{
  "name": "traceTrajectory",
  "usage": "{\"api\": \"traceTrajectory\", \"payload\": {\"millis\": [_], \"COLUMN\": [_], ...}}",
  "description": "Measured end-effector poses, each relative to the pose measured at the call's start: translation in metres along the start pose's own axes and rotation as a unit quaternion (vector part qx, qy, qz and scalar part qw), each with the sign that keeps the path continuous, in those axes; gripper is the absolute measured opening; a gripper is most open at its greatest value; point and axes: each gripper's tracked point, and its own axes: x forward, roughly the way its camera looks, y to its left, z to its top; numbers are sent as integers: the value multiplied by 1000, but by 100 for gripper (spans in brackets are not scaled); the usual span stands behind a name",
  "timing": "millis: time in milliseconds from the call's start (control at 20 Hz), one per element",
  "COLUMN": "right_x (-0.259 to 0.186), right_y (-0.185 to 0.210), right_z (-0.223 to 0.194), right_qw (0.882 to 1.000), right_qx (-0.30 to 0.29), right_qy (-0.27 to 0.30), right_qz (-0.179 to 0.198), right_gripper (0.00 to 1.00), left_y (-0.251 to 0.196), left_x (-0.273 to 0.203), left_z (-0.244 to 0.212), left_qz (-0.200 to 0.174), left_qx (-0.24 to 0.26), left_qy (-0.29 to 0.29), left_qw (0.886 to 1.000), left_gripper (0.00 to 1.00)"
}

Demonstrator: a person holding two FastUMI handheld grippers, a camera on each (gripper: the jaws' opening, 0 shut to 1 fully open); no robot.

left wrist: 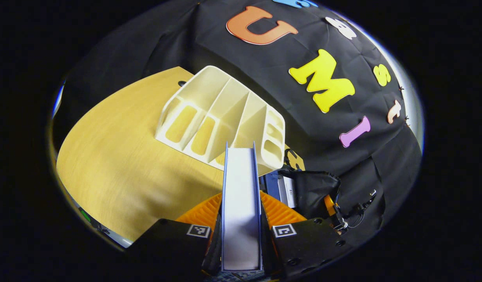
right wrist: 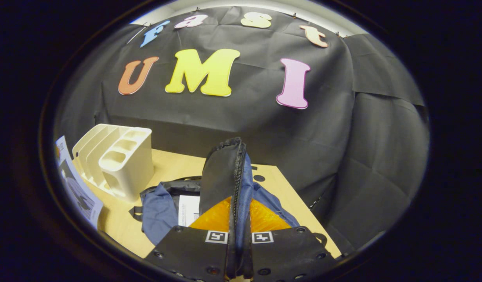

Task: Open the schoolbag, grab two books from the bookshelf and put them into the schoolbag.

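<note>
Left gripper view: left tool [left wrist: 241, 235] clamps book [left wrist: 241, 196] upright.

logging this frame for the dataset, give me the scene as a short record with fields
left gripper: shut on a book, held edge-on in front of the bookshelf
right gripper: shut on the schoolbag flap, lifted upright
bookshelf: cream, slots look empty, on the wooden table
schoolbag: blue and black, open, a white item inside
second book: possibly already in the bag, cannot tell
other: printed sheet at the left edge of the right gripper view
</note>
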Motion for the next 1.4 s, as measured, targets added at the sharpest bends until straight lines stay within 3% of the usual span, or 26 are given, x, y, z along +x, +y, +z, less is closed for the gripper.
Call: {"api": "traceTrajectory", "payload": {"millis": [350, 650, 950, 1200, 1400], "right_x": [-7, -7, -5, -4, -5], "right_y": [-1, -4, -3, -5, -1], "right_z": [15, 27, 27, 26, 29], "right_qw": [1000, 999, 999, 999, 998], "right_qx": [-8, -20, -35, -41, -45], "right_qy": [-15, -26, -25, -30, -39], "right_qz": [1, 4, 13, 18, 27], "right_gripper": [7, 7, 7, 7, 7], "left_y": [-78, -115, -131, -142, -142], "left_x": [51, 112, 171, 188, 201], "left_z": [-5, -14, -8, -22, -28], "left_qz": [-121, -148, -126, -119, -64], "left_qx": [-57, -82, -114, -107, -12], "left_qy": [14, 31, -1, -11, -66], "left_qw": [991, 985, 986, 987, 996], "left_gripper": [44, 44, 43, 43, 43]}}
